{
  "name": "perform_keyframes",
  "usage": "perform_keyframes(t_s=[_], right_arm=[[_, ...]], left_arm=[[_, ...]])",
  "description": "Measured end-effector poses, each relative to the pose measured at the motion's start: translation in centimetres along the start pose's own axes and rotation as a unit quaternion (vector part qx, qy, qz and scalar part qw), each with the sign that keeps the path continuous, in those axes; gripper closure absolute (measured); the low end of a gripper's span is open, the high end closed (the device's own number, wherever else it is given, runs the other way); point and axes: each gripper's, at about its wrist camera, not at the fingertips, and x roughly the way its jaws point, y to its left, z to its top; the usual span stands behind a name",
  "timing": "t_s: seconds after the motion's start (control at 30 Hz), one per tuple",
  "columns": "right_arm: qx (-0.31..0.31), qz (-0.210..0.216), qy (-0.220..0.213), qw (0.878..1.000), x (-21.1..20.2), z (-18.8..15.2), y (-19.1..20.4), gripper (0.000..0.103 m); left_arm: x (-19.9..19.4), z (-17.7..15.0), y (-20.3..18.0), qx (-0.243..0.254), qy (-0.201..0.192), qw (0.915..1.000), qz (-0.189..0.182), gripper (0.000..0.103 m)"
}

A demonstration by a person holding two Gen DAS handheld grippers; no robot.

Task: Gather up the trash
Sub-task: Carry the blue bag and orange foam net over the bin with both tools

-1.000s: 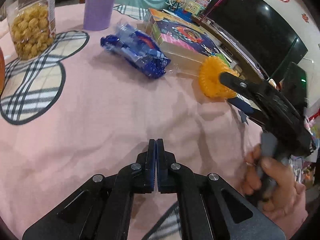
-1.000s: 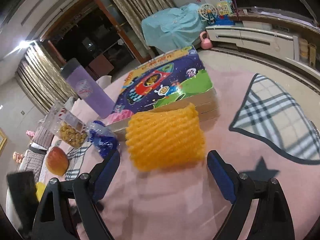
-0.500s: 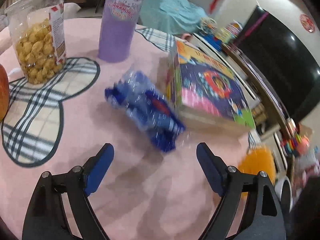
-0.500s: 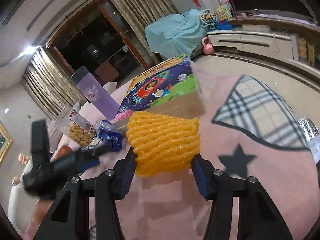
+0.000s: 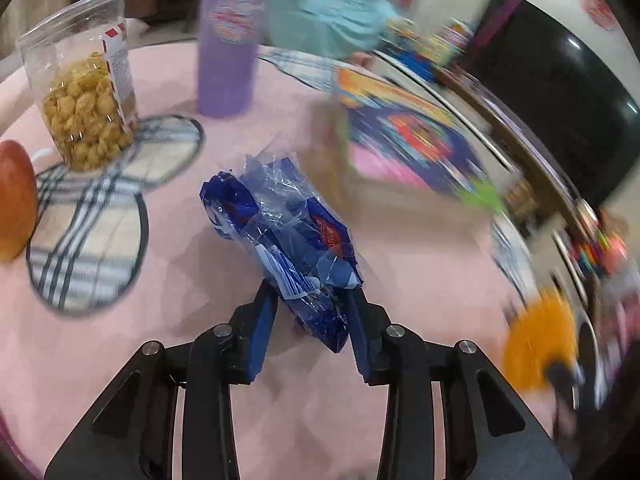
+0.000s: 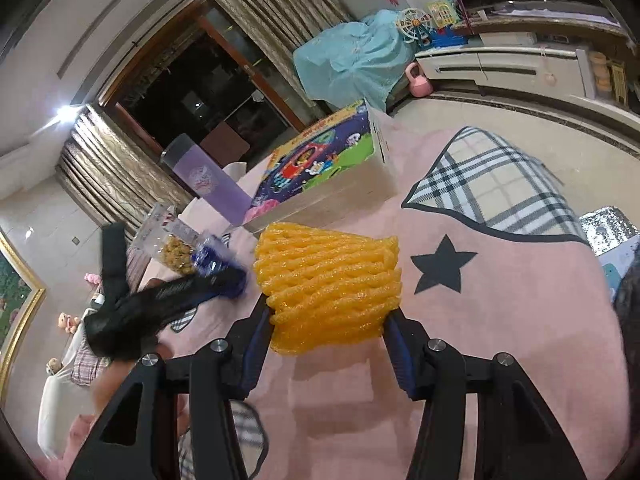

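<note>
Left hand-held gripper (image 5: 310, 312): closed on the near end of the blue plastic wrapper (image 5: 280, 232); its jaws have just been closing, and the wrapper is pinched between the blue pads.
Blue plastic wrapper: crumpled, its far part seen over the pink tablecloth (image 5: 200, 280); whether that part is touching the cloth cannot be told.
Right hand-held gripper (image 6: 326, 320): clamped on the orange foam net (image 6: 328, 280), both pads pressed into its lower sides.
Orange foam net: held upright between the pads above the table (image 6: 520, 320), in front of the picture box (image 6: 320, 176).
Left-wrist view, right edge: blurred; the orange foam net is seen there as a smear only.
Snack jar (image 5: 86, 96): upright on a plaid patch, far left of the table.
Purple bottle (image 5: 228, 40): upright behind the wrapper, well apart from it.
Apple (image 5: 14, 200): at the left edge, near the jar.
Star patch (image 6: 440, 264): just right of the net.
</note>
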Motion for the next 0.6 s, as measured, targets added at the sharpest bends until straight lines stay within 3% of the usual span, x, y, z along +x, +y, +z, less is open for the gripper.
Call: perform_keyframes(t_s=[0.1, 0.17, 0.27, 0.4, 0.53, 0.6], right_arm=[[-0.018, -0.002, 0.004, 1.0, -1.9, -0.9, 0.5, 0.049], [-0.024, -0.006, 0.008, 1.0, -3.1, -1.8, 0.8, 0.049], [-0.03, -0.014, 0.015, 0.999, -4.4, -3.4, 1.1, 0.049], [-0.033, -0.018, 0.025, 0.999, -5.5, -5.9, 1.4, 0.049], [-0.034, -0.032, 0.03, 0.998, -5.8, -7.9, 1.5, 0.049], [-0.031, -0.034, 0.031, 0.998, -5.8, -8.3, 1.3, 0.049]], left_arm=[[-2.9, -3.9, -0.9, 0.045, 0.044, 0.9957, -0.068, 0.07], [-4.2, -6.7, -0.9, 0.052, 0.081, 0.988, -0.121, 0.07], [-5.4, -10.0, -1.6, 0.068, 0.113, 0.9802, -0.148, 0.07], [-6.6, -12.8, -2.5, 0.108, 0.106, 0.983, -0.104, 0.069], [-7.1, -13.4, -2.1, 0.075, 0.077, 0.9921, -0.065, 0.064], [-6.8, -13.4, -2.7, 0.064, 0.06, 0.9956, -0.034, 0.054]])
